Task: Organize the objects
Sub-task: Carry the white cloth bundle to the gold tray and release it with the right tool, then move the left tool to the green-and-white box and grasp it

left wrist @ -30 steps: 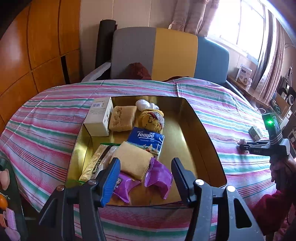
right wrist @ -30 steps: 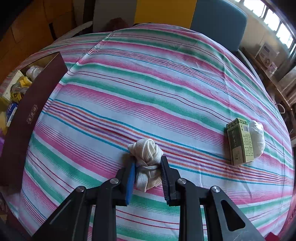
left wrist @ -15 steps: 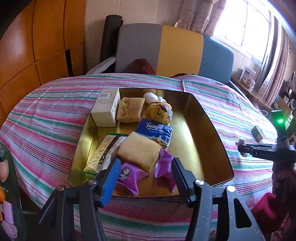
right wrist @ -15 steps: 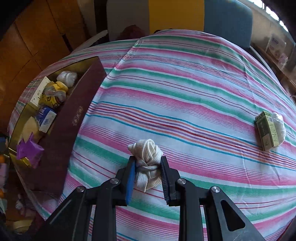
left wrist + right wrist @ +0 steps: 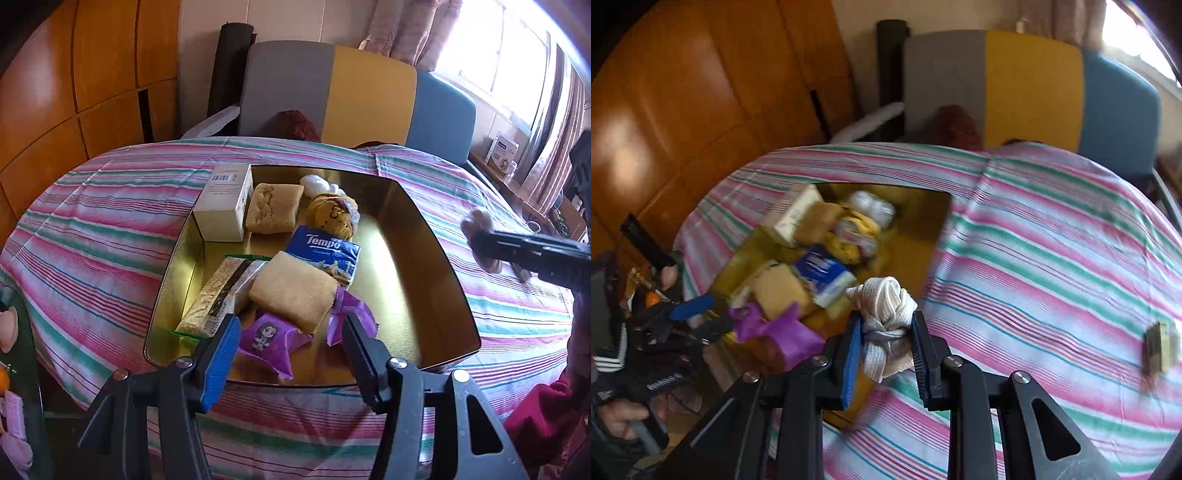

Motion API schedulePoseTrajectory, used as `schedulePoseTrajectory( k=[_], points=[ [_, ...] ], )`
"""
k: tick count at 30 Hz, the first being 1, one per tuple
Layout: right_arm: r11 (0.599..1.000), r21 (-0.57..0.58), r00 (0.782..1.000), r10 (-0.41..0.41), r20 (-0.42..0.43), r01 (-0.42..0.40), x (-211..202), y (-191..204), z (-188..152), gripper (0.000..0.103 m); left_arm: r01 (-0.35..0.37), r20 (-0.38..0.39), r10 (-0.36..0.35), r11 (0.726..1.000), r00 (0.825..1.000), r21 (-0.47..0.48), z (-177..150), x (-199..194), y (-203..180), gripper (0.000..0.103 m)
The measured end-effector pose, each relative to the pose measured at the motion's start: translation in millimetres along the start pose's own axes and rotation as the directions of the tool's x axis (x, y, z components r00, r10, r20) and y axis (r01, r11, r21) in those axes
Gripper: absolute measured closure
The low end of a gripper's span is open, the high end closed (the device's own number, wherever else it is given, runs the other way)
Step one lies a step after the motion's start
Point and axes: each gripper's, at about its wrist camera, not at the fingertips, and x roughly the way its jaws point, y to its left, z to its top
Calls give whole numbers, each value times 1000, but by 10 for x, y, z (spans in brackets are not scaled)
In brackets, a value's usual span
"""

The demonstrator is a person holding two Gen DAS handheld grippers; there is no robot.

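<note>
Above tin (image 5: 934, 236): cloth bundle (image 5: 886, 314), previously tableside.

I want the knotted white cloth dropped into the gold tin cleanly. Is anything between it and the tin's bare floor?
Nothing visible does. The right gripper holds the white cloth beside the gold tin, whose right half is bare; the packets sit on its left.

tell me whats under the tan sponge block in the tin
The tan sponge block lies over a purple packet and a wrapped bar; the tin floor beneath is covered.
</note>
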Motion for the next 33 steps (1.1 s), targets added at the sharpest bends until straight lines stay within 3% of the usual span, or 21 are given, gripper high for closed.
schedulePoseTrajectory(
  k=[5,12,19,21,23,27,33],
  points=[
    [998,-61,999,29,-29,-30,184,282,103,77,-9,-6,9,1000,1000,-15,-12,19,64,45],
    [994,-106,991,18,-135,-32,651,446,62,77,-23,-21,21,997,1000,-76,-46,54,268,45],
    [990,-140,961,-35,-275,-4,1178,501,-130,74,-18,-34,14,992,999,-128,-75,70,422,46],
    [992,-122,964,-14,-267,-20,1169,493,-165,72,-13,-23,10,992,1000,-125,-71,49,425,46],
    [995,-93,969,17,-247,-41,1100,461,-164,54,-13,-21,11,993,1000,-121,-62,45,409,46],
    [995,-89,981,17,-192,-35,917,448,-147,36,-6,-21,4,994,1000,-112,-57,34,357,46],
    [997,-79,993,-29,-114,20,632,419,-131,32,-9,-18,8,994,1000,-105,-31,-10,306,46]
  ],
)
